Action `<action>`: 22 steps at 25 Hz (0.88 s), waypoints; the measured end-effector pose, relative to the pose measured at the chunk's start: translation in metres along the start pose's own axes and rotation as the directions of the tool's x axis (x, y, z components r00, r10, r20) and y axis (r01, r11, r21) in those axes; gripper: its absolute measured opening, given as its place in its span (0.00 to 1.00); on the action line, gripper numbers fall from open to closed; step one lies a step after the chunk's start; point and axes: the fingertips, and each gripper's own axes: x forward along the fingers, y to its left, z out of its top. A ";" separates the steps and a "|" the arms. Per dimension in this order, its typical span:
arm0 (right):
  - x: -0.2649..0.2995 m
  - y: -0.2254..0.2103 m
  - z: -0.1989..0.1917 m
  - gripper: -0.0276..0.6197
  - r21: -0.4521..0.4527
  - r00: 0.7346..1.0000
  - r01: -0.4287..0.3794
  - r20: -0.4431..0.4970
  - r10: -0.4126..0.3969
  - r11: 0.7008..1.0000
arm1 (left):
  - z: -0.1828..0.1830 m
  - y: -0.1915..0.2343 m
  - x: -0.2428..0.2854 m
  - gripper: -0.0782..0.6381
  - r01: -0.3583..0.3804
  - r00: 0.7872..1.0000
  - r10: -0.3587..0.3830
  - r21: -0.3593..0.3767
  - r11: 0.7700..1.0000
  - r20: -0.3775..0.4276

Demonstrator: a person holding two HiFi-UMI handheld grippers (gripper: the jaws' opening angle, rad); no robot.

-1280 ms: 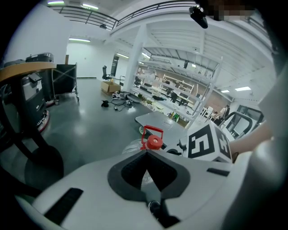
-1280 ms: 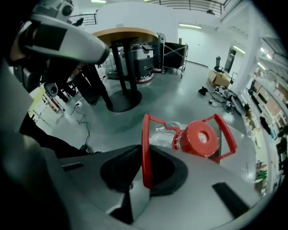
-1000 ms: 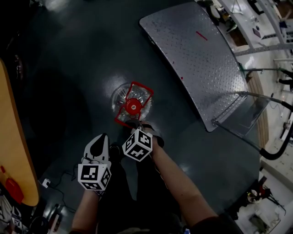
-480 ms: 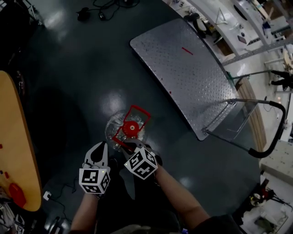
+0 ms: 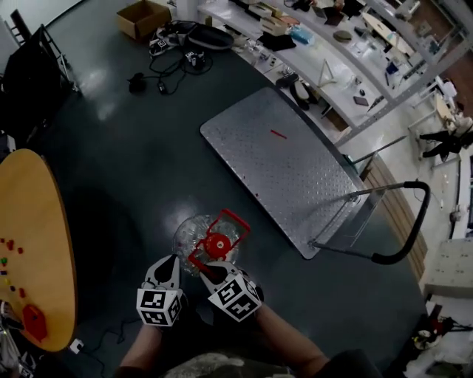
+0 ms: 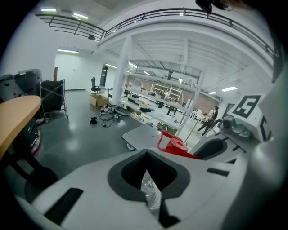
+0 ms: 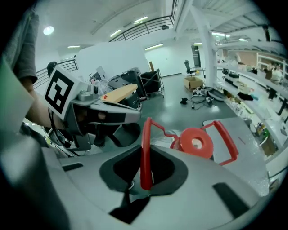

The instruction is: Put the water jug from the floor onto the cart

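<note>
The clear water jug (image 5: 194, 233) with a red cap (image 5: 216, 242) and a red folding handle (image 5: 228, 224) hangs just ahead of both grippers, over the dark floor. My right gripper (image 5: 211, 269) is shut on the near bar of the handle (image 7: 146, 148), and the cap (image 7: 197, 143) lies just beyond it. My left gripper (image 5: 164, 270) sits at the jug's near left side. Its jaws look closed (image 6: 148, 176), with a sliver of clear plastic showing in the slit between them. The cart (image 5: 284, 168), a steel tread-plate platform with a black push bar (image 5: 403, 235), stands to the right and farther off.
A round wooden table (image 5: 33, 244) with small red items fills the left edge. A cardboard box (image 5: 144, 18) and a tangle of cables (image 5: 181, 38) lie at the far side. Workbenches (image 5: 347, 44) line the upper right. A black rolling bin (image 5: 33, 74) stands at far left.
Both grippers have risen, the right one carrying the jug up by its handle. The left gripper has come in close to the jug's side. The floor and cart now look farther away.
</note>
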 end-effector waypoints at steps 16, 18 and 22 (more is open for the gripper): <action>-0.103 -0.049 0.004 0.10 0.106 0.986 0.155 0.046 -0.161 0.982 | 0.098 -0.070 -0.005 0.11 0.080 0.987 -0.102 0.173 0.982 0.123; -0.107 -0.061 -0.004 0.10 0.157 0.980 0.183 0.045 -0.193 0.970 | 0.100 -0.077 0.003 0.11 0.110 0.985 -0.132 0.189 0.976 0.107; -0.114 -0.085 -0.009 0.10 0.240 0.969 0.223 0.053 -0.242 0.945 | 0.105 -0.085 0.028 0.11 0.181 0.978 -0.199 0.215 0.960 0.065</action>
